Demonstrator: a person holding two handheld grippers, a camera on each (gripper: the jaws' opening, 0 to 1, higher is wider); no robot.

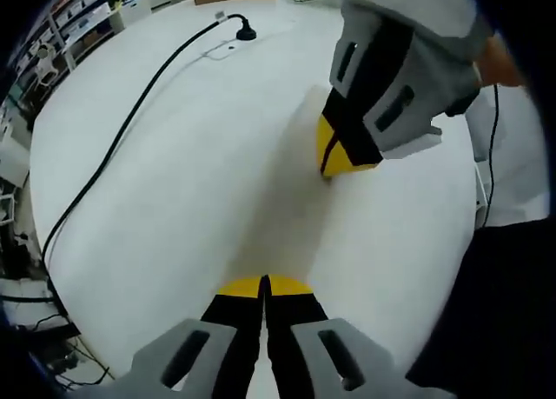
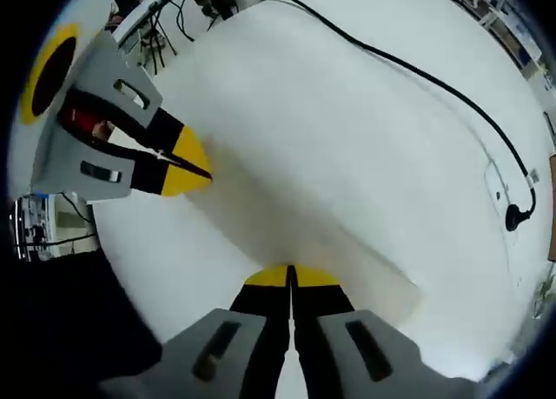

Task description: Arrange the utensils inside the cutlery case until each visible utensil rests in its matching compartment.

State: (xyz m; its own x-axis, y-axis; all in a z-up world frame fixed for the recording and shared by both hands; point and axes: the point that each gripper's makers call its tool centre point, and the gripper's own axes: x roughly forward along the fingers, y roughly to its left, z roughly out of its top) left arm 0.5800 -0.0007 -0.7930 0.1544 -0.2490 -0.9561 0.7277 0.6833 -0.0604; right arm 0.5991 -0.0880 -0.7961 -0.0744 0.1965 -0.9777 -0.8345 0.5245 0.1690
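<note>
Two grippers are hovering over the white bench, and you are holding both with their jaws pressed together and nothing between them. In the left gripper view, your left gripper is rising from the bottom edge with its yellow tips meeting in a thin seam, while the right gripper is coming in from the upper right, also closed, its tip pointing down close to the surface. In the right gripper view, your right gripper is showing the same closed seam, and the left gripper is reaching in from the left edge with its tips together.

You are probably keeping them shut and empty because nothing is within reach yet: the cutlery case and the utensils are not appearing anywhere on the stretch of bench in front of you, so I cannot say where they are lying. Turning the cameras to find them looks like the first thing needed.

As for surfaces, the bench is looking smooth, matte and slightly curved at its far edge. A black cable is snaking across it, thin and rubbery, ending in a dark plug. The gripper bodies are showing grey moulded plastic with slotted cut-outs, black inner faces and wedge-shaped yellow tips.
</note>
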